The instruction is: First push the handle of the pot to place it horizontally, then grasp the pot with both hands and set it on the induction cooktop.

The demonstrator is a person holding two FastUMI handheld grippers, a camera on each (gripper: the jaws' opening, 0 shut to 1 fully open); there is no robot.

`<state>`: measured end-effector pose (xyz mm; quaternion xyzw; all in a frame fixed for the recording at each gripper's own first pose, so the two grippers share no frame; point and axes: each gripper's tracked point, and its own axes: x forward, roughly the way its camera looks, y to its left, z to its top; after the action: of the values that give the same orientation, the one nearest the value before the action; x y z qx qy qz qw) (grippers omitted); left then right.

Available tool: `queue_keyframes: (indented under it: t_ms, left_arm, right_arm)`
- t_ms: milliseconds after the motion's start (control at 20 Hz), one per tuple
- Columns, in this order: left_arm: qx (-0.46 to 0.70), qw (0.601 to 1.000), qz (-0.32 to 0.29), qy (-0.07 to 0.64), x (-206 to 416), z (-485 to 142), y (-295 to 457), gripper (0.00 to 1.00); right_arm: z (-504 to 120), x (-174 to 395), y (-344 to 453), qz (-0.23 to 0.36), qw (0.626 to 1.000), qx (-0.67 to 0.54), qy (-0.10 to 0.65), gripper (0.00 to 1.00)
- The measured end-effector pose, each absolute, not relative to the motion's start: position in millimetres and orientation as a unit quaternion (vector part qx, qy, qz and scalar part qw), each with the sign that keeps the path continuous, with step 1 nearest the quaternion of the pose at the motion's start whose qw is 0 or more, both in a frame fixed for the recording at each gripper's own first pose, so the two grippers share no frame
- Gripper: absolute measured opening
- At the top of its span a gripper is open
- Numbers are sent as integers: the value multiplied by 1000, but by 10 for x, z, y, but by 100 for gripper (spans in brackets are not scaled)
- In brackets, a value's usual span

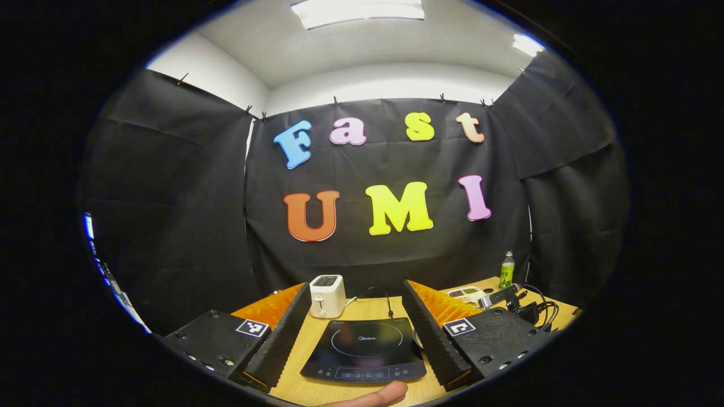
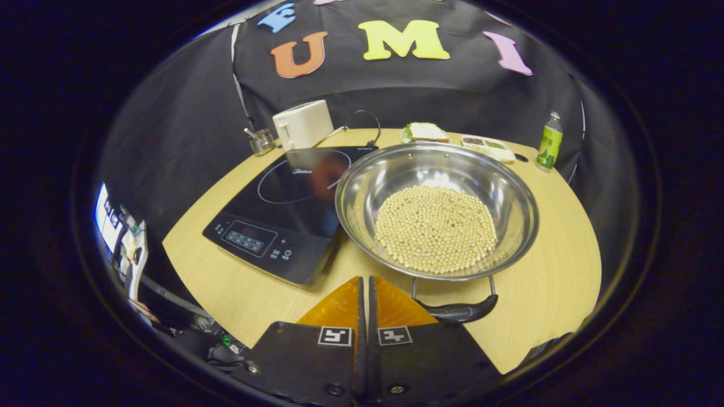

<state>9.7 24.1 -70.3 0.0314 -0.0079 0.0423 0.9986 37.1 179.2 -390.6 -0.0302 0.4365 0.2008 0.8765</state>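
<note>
The right gripper (image 2: 365, 294), its fingers pressed together on nothing, hovers just short of the pot (image 2: 435, 217), whose near handle (image 2: 455, 310) lies crosswise immediately to its right, so this gripper looks the nearer one for the push. The pot, filled with pale beans, sits on the bench (image 2: 554, 265) with its left rim touching or overlapping the induction cooktop (image 2: 283, 215). The left gripper (image 1: 362, 322) is spread wide and empty, facing the cooktop, with a toaster (image 1: 327, 295) behind it and a bottle (image 1: 507, 269) far right.
</note>
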Motion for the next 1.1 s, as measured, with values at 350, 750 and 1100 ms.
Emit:
queue_keyframes:
  t_ms: [350,750,1100]
  left_arm:
    - [33,998,43,-12,106,-740,151,96]
    - [13,1000,23,-14,104,-734,-25,96]
    - [8,1000,21,-6,143,-777,-65,96]
  right_arm:
    - [-3967,493,1526,179,877,-2,446,4]
    - [-3982,609,1129,182,871,-8,455,4]
    - [-4016,718,837,175,869,-24,463,4]
